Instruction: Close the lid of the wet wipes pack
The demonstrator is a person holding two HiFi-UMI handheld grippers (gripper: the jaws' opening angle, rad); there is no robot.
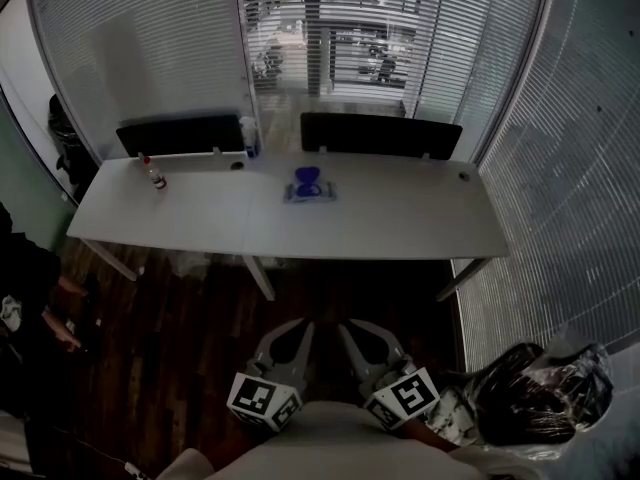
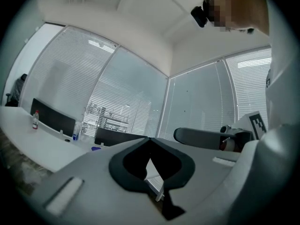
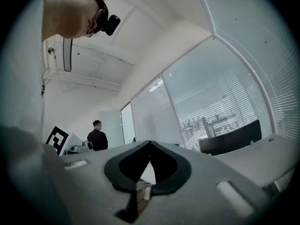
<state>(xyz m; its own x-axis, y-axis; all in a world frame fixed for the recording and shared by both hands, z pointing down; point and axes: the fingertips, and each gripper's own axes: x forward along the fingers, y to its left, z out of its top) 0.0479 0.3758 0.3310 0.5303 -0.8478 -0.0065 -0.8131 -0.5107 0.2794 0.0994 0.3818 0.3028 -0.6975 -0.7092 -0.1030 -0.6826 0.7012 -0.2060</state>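
The wet wipes pack (image 1: pixel 309 187) lies flat near the middle of the white table (image 1: pixel 400 218), its blue lid standing up. In the left gripper view the wet wipes pack (image 2: pixel 96 148) is only a small blue spot far ahead. My left gripper (image 1: pixel 304 326) and right gripper (image 1: pixel 346 326) hang close to my body, well short of the table, over the dark wooden floor. Both point level toward the table. The left gripper (image 2: pixel 150 138) has its jaws together at the tips, with nothing between them. The right gripper (image 3: pixel 150 143) is shut and empty too.
A small red-capped bottle (image 1: pixel 155 176) and a blue-topped bottle (image 1: pixel 249 136) stand on the table's far left. Two black panels (image 1: pixel 180 134) (image 1: pixel 380 135) line its back edge. A dark bag (image 1: pixel 540 393) sits at my right, a person (image 1: pixel 20 298) at the left.
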